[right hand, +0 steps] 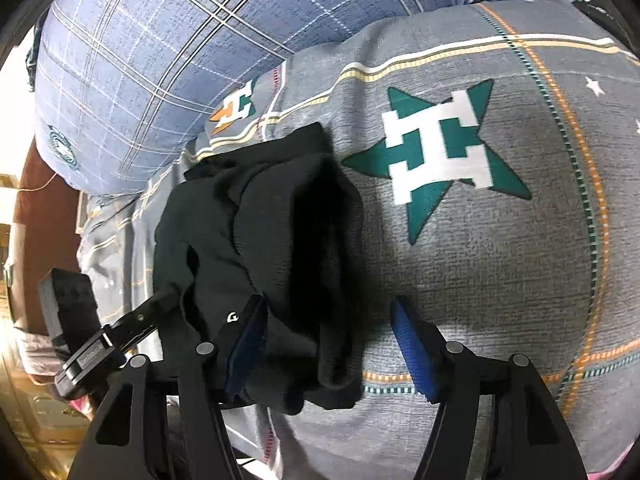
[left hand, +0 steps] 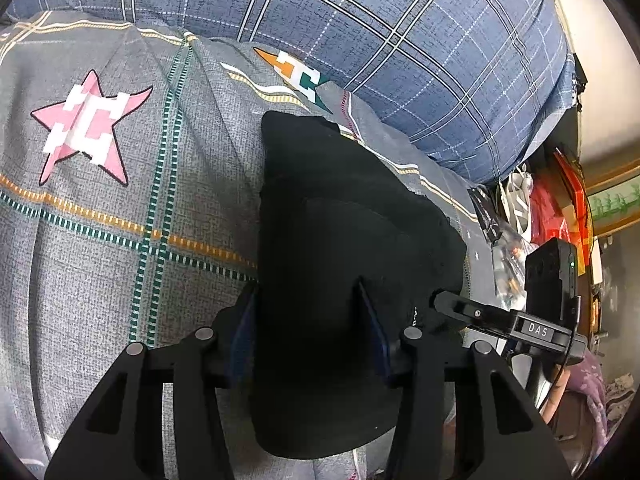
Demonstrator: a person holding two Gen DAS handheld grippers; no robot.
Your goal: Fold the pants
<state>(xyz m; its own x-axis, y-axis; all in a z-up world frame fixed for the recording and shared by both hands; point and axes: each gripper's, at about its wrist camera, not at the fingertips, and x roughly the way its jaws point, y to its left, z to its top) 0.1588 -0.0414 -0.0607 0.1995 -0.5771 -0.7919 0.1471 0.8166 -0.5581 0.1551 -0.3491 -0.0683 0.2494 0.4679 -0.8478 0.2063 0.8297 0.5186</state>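
Left gripper [left hand: 306, 304], lower centre of frame: jaws apart, straddling the folded black pants [left hand: 340, 240] on the grey bedspread [left hand: 100, 260]; pad contact unclear. Right gripper [right hand: 328, 316]: jaws open, right pad clear of the pants [right hand: 260, 220].

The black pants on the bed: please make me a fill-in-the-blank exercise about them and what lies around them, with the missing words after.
1. The black pants lie on a grey bedsheet printed with ____ shapes.
2. In the right wrist view, the star beside the pants is ____ and white.
3. In the left wrist view, the star on the sheet is ____ and white.
4. Behind the pants lies a checked pillow whose colour is ____.

Missing words: star; green; pink; blue
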